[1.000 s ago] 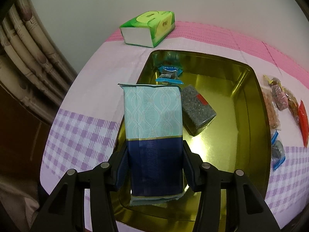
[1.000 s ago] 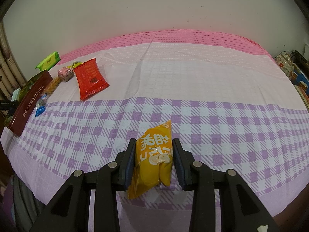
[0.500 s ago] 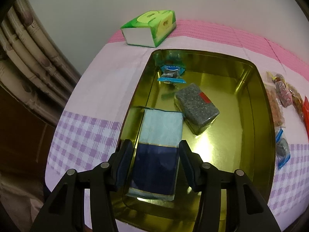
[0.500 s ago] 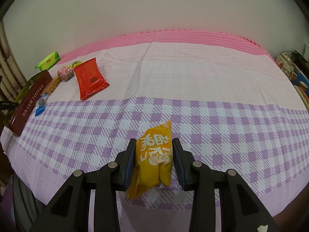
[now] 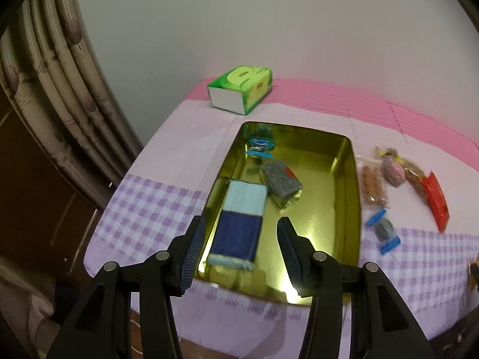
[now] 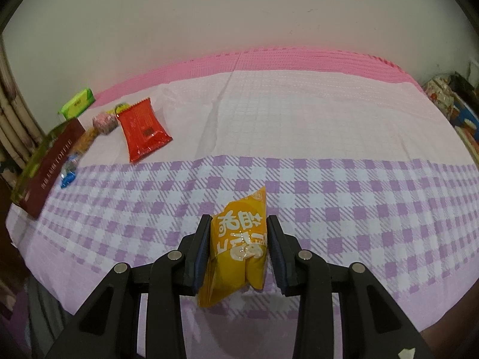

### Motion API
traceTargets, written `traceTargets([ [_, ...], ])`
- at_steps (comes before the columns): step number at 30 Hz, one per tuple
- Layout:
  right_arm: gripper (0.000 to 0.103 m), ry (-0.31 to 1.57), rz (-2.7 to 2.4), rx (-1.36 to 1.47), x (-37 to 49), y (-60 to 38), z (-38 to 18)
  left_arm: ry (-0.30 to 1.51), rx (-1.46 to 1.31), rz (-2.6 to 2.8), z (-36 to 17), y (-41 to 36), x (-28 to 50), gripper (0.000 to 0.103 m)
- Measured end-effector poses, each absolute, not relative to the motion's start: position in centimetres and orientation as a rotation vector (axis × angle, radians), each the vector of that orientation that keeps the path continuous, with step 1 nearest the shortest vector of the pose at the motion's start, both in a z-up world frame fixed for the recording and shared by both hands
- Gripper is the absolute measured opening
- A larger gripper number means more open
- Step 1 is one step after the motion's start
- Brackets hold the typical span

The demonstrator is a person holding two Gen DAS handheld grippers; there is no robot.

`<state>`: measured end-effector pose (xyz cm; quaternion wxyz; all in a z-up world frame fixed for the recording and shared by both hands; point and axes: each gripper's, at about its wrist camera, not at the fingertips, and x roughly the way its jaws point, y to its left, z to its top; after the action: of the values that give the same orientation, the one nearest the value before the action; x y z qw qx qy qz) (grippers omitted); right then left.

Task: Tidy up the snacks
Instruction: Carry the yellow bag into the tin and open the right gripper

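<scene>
A gold tin (image 5: 347, 179) lies open on the checked cloth. Inside it, flat at its near left, is a pale-blue and navy packet (image 5: 239, 224); a grey block snack (image 5: 281, 178) and a small blue-ended sweet (image 5: 259, 146) lie further back. My left gripper (image 5: 241, 248) hovers open above the tin, clear of the packet. My right gripper (image 6: 238, 245) is shut on a yellow snack bag (image 6: 239, 248), held above the purple checks. The tin's maroon outer side (image 6: 48, 164) shows at the far left of the right wrist view.
A green tissue pack (image 5: 241, 88) sits behind the tin. To the tin's right lie several loose snacks (image 5: 374, 185), a red packet (image 5: 437, 203) and a blue-ended sweet (image 5: 383, 230). Curtains (image 5: 60, 89) hang left. The red packet (image 6: 143, 131) also shows from the right.
My left gripper let go of the pale-blue and navy packet, which now lies flat in the tin, then rose and drew back. The right gripper and its yellow bag stayed still.
</scene>
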<state>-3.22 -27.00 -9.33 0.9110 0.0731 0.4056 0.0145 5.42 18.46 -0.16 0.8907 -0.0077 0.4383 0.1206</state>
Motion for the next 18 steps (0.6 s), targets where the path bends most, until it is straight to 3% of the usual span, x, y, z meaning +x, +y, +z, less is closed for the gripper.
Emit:
traceTargets([
  [9,0.035,0.819,0.094,0.183,-3.8,-25.0,-7.0,0.882,0.008,0.288,0.2,18.6,3.2,0.051],
  [18,0.035,0.78,0.35,0.058,-0.9,-14.6,-1.6,0.879,-0.088,0.329,0.2,20.6,3.1,0.051],
])
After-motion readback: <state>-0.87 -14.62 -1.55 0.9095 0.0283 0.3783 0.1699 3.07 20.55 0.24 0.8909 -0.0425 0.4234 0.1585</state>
